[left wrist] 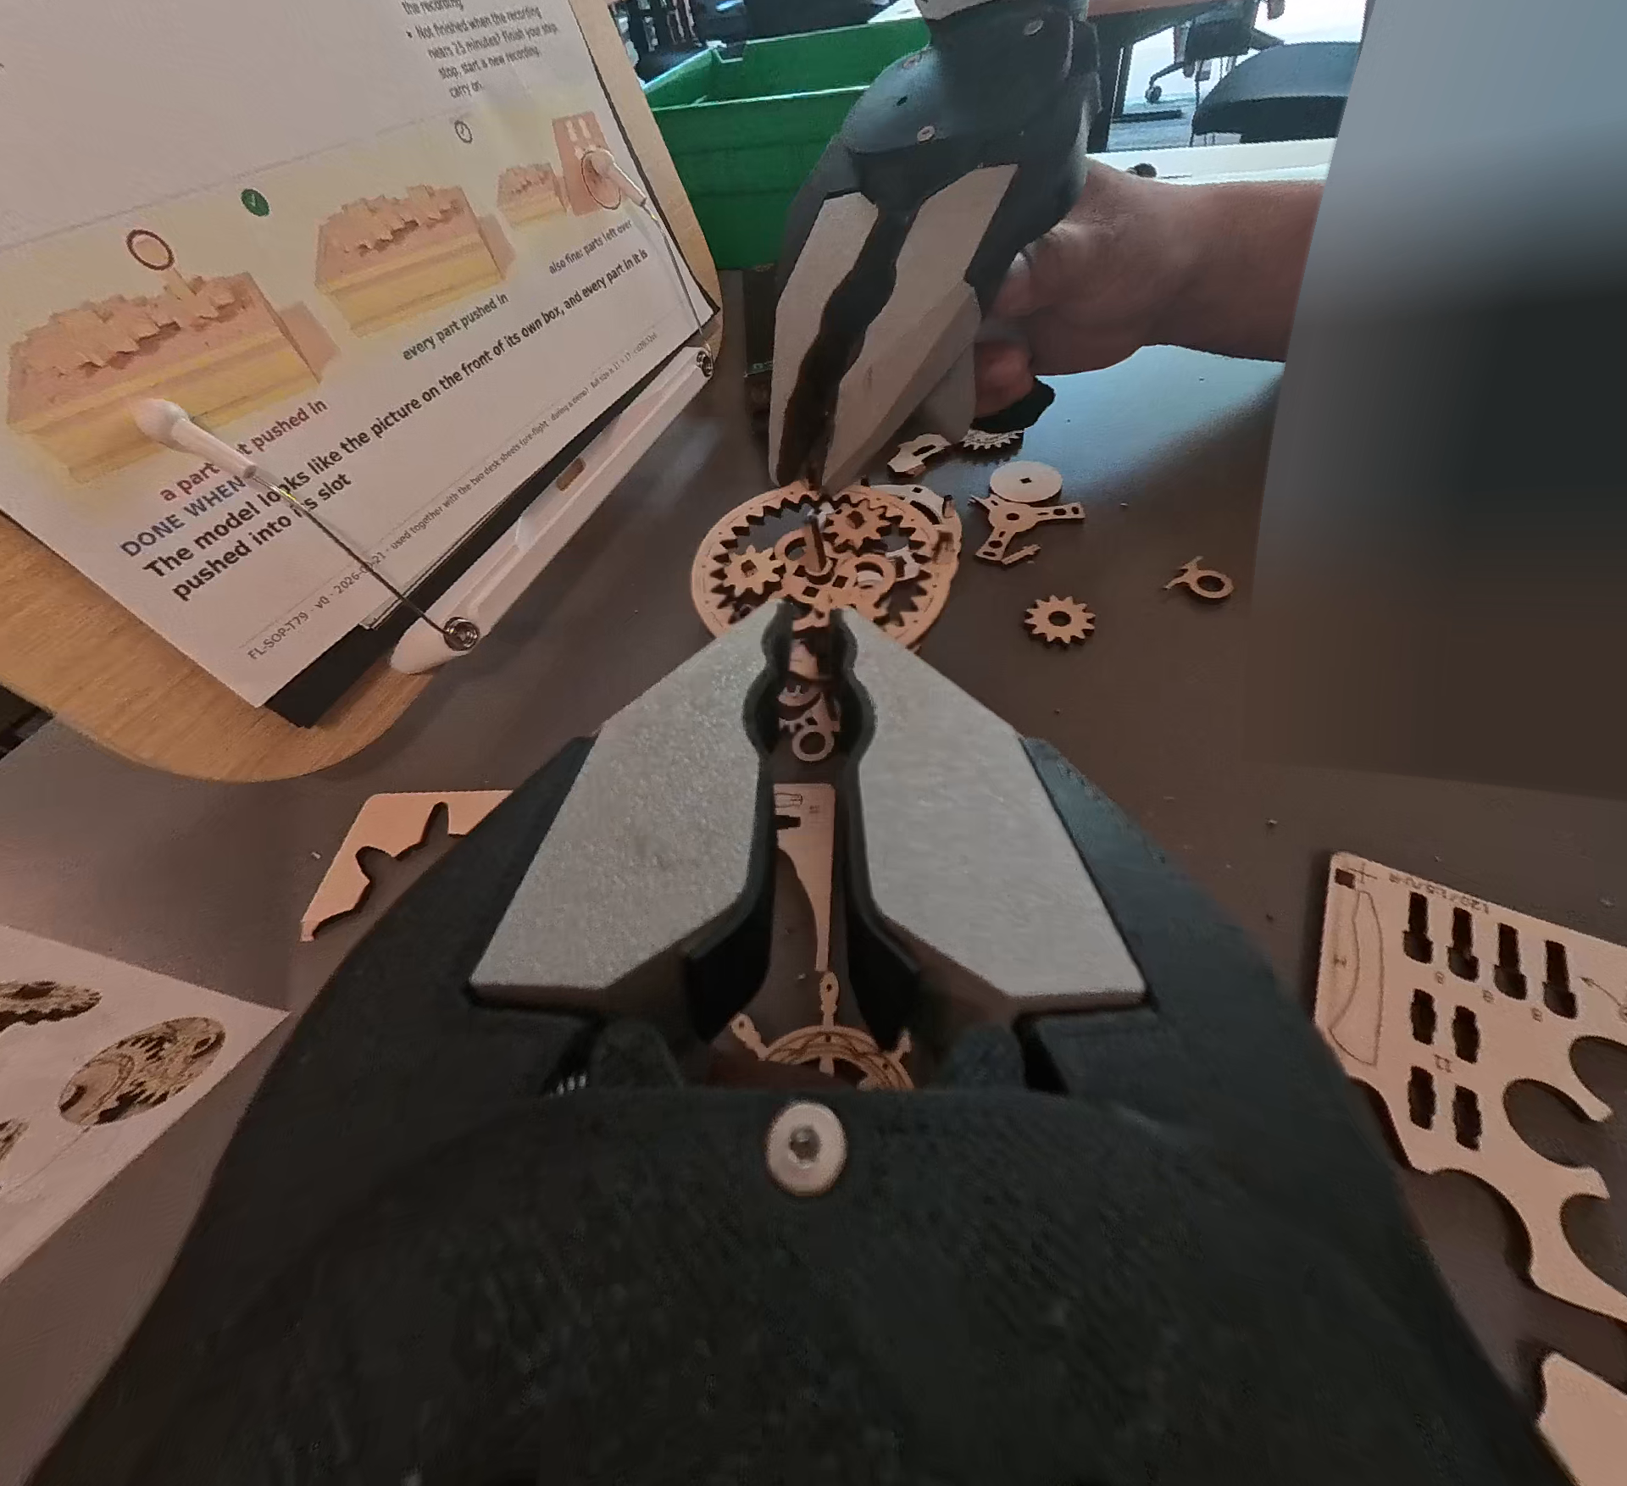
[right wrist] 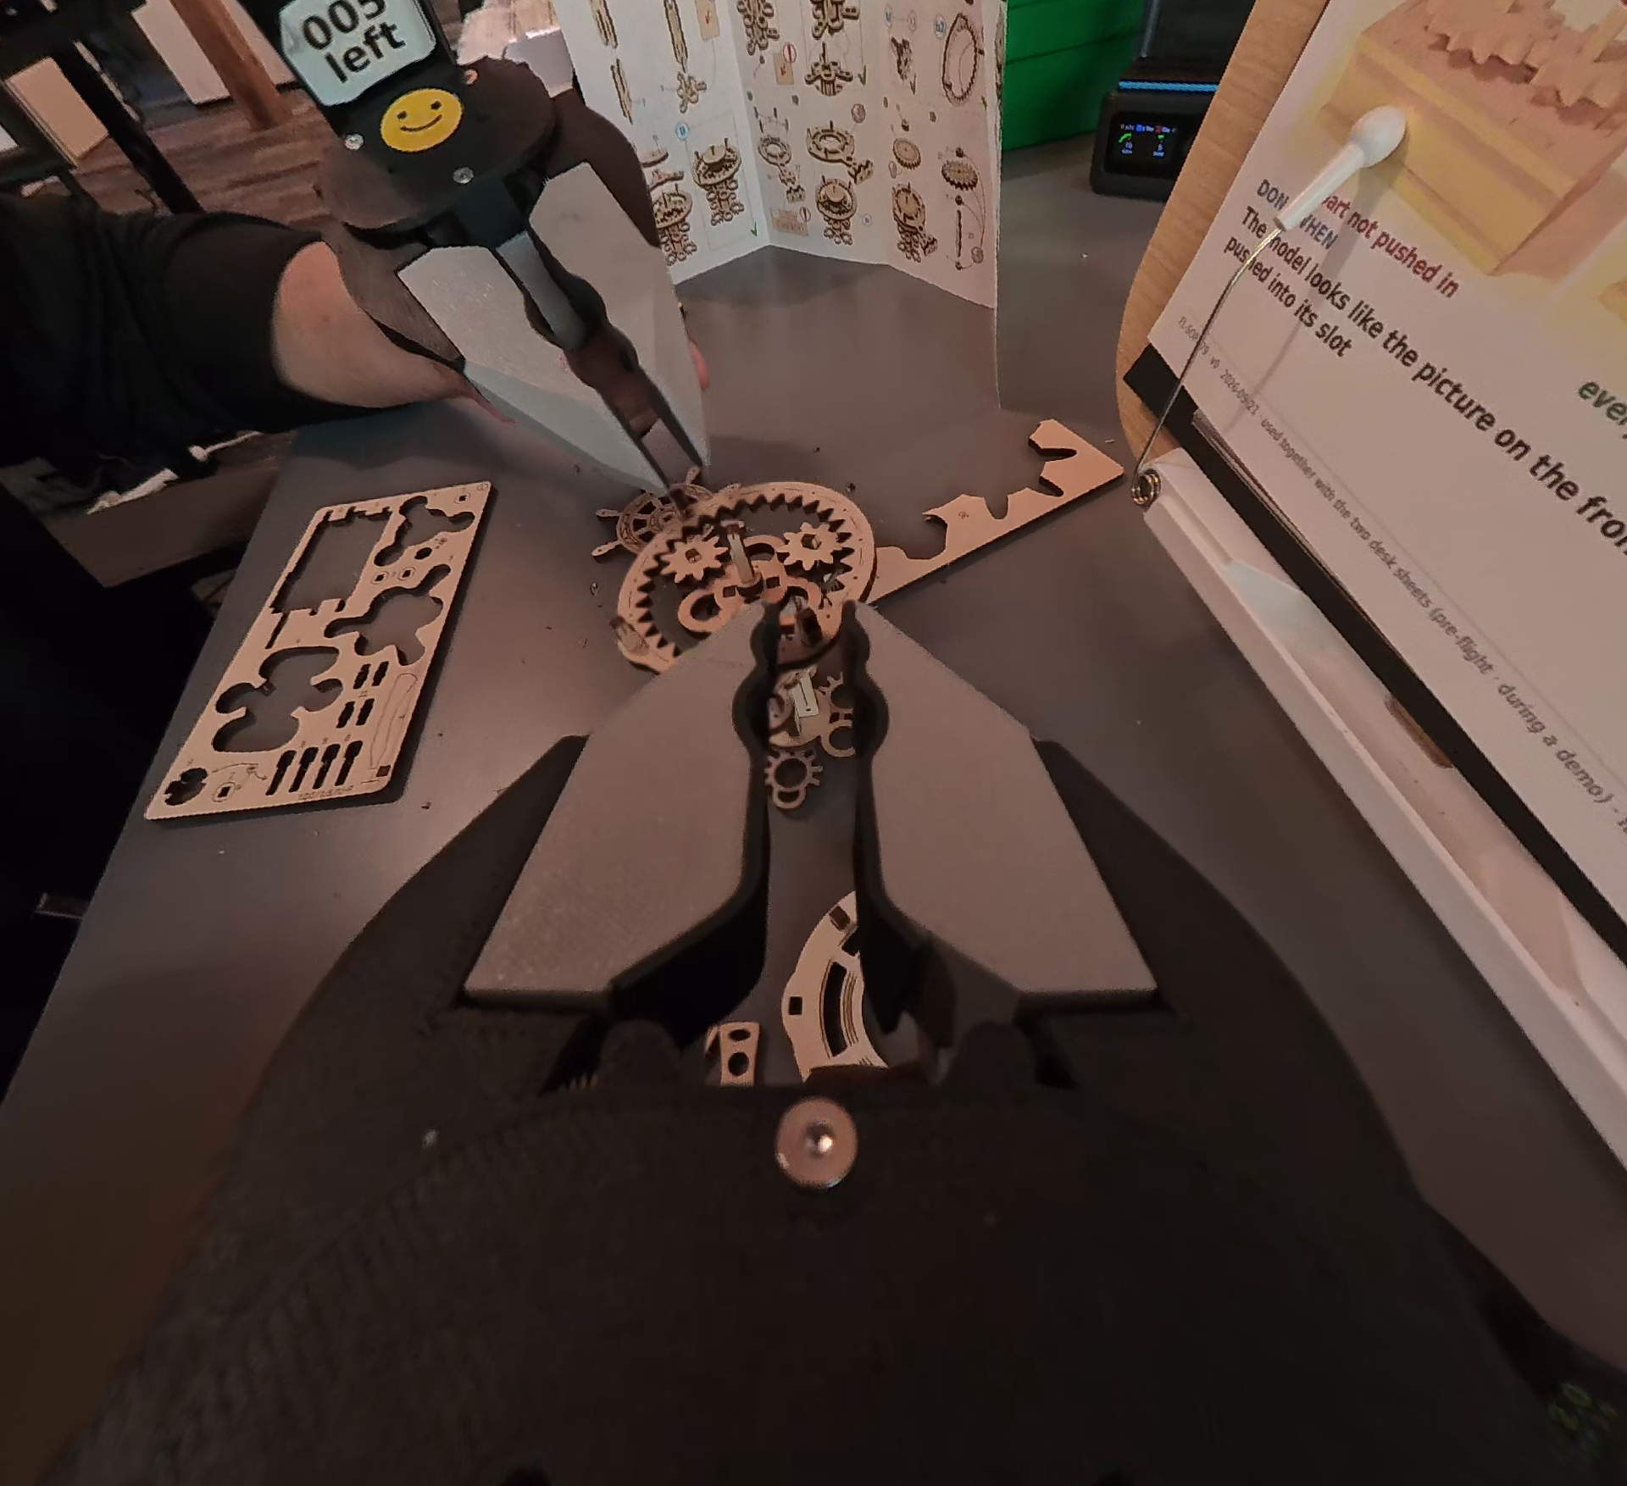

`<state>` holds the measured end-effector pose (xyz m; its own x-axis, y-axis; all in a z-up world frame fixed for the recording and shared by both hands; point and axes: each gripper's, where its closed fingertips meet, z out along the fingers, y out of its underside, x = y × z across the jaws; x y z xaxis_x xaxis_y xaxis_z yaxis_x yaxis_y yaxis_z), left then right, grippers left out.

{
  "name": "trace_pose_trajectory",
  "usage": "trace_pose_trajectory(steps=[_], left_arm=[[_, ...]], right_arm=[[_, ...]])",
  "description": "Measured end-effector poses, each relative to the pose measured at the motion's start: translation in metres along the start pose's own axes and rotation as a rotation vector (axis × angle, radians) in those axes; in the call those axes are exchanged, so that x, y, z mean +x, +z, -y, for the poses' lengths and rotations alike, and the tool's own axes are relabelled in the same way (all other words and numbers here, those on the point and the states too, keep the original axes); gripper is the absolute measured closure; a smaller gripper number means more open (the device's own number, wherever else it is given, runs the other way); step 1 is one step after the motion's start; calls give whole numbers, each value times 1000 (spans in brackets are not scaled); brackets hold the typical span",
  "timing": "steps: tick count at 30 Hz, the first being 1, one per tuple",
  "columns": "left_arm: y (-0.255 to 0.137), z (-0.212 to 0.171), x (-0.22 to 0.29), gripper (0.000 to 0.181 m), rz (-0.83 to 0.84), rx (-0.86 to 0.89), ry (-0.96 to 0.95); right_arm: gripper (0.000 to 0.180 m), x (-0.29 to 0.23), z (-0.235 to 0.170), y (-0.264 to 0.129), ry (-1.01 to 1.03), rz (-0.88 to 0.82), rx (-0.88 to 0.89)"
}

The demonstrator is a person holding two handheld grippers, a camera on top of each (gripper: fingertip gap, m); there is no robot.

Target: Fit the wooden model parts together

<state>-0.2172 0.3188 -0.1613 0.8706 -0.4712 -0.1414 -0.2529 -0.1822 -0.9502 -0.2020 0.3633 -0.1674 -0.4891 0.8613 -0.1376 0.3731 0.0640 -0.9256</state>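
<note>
Left wrist view puts the gear assembly flat on the dark table, straight ahead of my left gripper: a thin laser-cut ring with inner teeth, several small cogs meshed inside it, and a short central pin standing up. I judge it very light and stiff but brittle, with fine teeth that could snap and loose cogs that could lift out if the ring is tipped; the safest hold looks like the plain outer rim, edge-on, not the teeth or the pin. My left gripper's fingers are nearly closed with only a thin slit between them at the near rim, and I cannot tell whether they pinch anything. My right gripper comes down at the far rim, jaws close together with a narrow gap, tips at or just above the wood; a grip is not clear there either. Just beside the assembly lie loose parts: a small cog, an armed disc piece and a hook-shaped scrap. A punched-out sheet lies near, and the instruction board stands at the left.
</note>
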Motion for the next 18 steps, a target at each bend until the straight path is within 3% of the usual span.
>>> trace_pose_trajectory(steps=[7, 12, 18], left_arm=[[-9, 4, -10, 167, -9, 14, -86], [-1, -8, -10, 161, -47, -29, -206], [1, -10, -7, 159, -58, -39, -217]], right_arm=[[161, 5, 12, -14, 68, 30, 73], [155, 9, 2, 0, 210, 93, 11], [166, 8, -1, 11, 240, 121, -33]])
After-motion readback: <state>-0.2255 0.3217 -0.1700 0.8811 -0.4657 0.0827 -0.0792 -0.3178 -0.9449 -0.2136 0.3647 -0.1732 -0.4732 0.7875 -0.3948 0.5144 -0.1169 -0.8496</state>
